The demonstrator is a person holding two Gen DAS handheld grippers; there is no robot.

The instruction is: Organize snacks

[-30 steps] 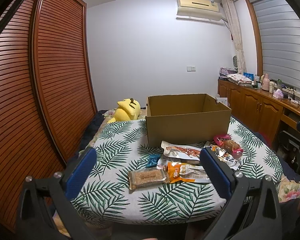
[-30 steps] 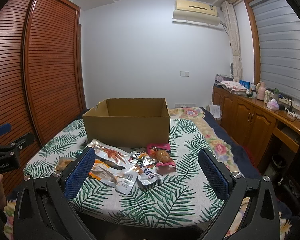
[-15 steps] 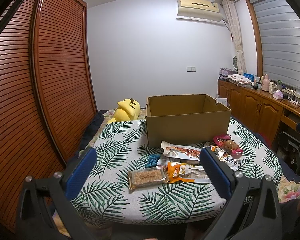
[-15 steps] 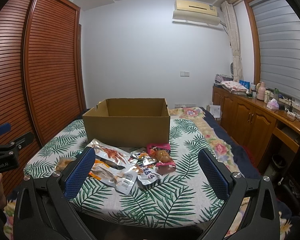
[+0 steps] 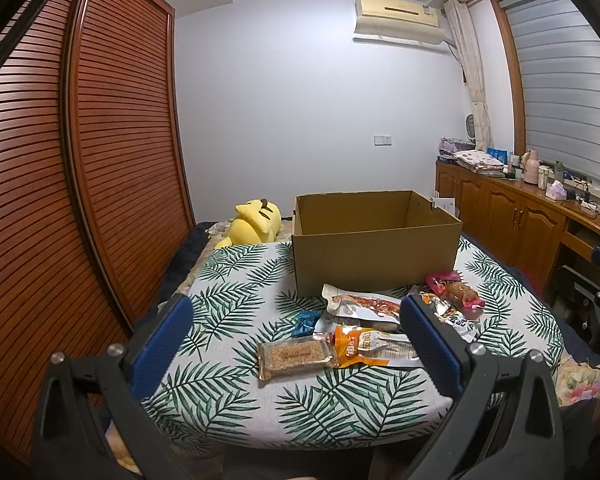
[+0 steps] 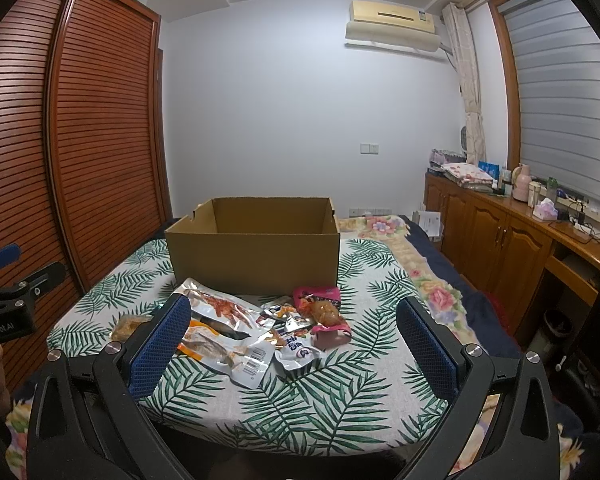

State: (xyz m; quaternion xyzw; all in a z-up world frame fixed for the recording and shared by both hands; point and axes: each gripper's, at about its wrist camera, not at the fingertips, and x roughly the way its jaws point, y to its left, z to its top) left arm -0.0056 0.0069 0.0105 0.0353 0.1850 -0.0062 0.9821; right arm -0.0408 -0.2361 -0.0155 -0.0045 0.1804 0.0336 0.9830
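Left wrist view shows our snacks lying in a loose pile on the leaf-print cloth (image 5: 220, 376), just in front of the open cardboard box (image 5: 374, 258). Nearest us is a clear pack with a brown bar (image 5: 296, 356). Touching it is an orange pack (image 5: 370, 346), and behind that a big white pack with red food (image 5: 362, 306). A pink pack (image 5: 456, 290) lies off to the right.

Our left gripper (image 5: 296, 344) is spread wide and holds nothing. Our right gripper (image 6: 292, 344) is spread wide too, with nothing in it. Both hang above the near edge of the cloth, not touching any snack.

We think nothing is in the box yet, though we cannot see its floor.

What could go wrong? The packs overlap, so we may pinch two at once, or drag one along. They look thin and shiny, so one may slip out on the way. A push could slide a pack off the near edge. If we come in too low, we could bump the box wall and shove the box back.
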